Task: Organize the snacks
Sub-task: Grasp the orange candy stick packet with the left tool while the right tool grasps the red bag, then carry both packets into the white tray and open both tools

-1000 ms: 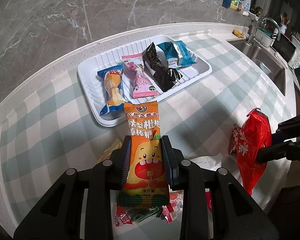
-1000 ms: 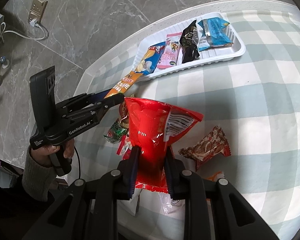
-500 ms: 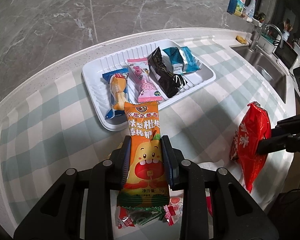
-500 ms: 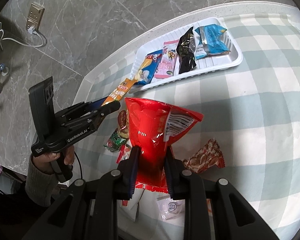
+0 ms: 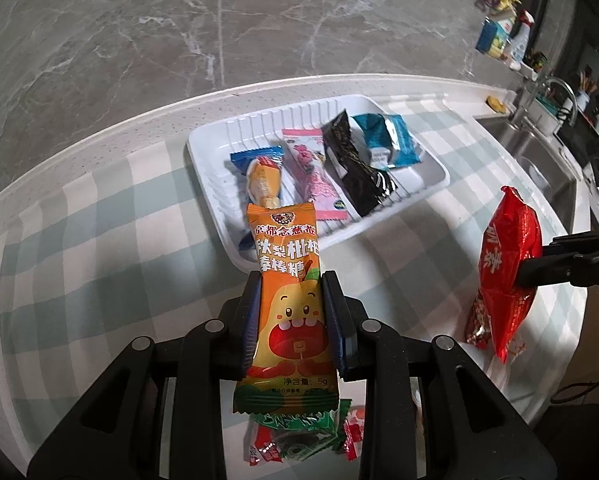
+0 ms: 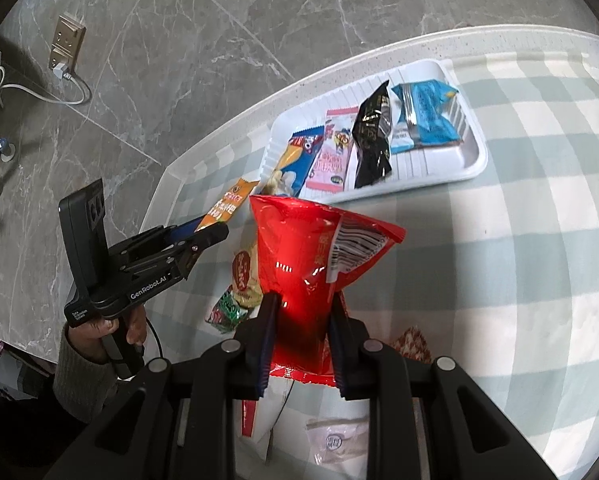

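My left gripper (image 5: 291,284) is shut on an orange candy packet (image 5: 289,300) with a cartoon pear face, held above the checked cloth just short of the white tray (image 5: 207,176). The tray holds several snacks in a row: a blue one (image 5: 259,176), a pink one (image 5: 313,172), a black one (image 5: 355,164) and a teal one (image 5: 387,140). My right gripper (image 6: 301,300) is shut on a red bag (image 6: 311,248), lifted off the table. In the right wrist view the left gripper (image 6: 213,232) appears at the left with the orange packet (image 6: 229,202).
Loose snacks lie on the cloth near the front edge: a green wrapper (image 6: 225,308), a brown patterned one (image 6: 413,340) and white sachets (image 6: 335,440). A sink (image 5: 539,160) with a tap lies at the far right. A marble wall stands behind the counter.
Both grippers have drawn back a little from the tray and risen slightly, each keeping its packet. The tray now appears farther off in both views.
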Demonstrator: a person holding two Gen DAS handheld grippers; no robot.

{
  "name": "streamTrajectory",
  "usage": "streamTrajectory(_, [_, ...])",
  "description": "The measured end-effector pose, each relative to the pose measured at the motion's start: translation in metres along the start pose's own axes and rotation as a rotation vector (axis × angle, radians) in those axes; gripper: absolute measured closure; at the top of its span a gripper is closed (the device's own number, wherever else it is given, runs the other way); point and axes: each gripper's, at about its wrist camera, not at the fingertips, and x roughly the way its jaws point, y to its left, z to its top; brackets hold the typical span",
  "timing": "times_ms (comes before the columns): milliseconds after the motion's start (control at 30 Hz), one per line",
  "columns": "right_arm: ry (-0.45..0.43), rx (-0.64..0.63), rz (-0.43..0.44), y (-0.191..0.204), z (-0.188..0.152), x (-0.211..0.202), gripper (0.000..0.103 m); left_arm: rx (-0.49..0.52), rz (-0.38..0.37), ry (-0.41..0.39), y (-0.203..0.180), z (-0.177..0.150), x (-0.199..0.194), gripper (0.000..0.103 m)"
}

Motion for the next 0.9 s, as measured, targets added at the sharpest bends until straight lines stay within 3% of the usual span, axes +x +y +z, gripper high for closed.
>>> streamTrajectory(500, [-0.007, -0.064, -0.037, 0.003, 0.072, 0.015, 0.077, -0.107, -0.024, -0.039, 0.027, 0.043, 0.015, 0.076])
streamTrajectory(900, [0.042, -0.109, -0.052, 0.002, 0.122, 0.055, 0.077, -0.222, -0.05, -0.04, 0.05, 0.065, 0.043, 0.076])
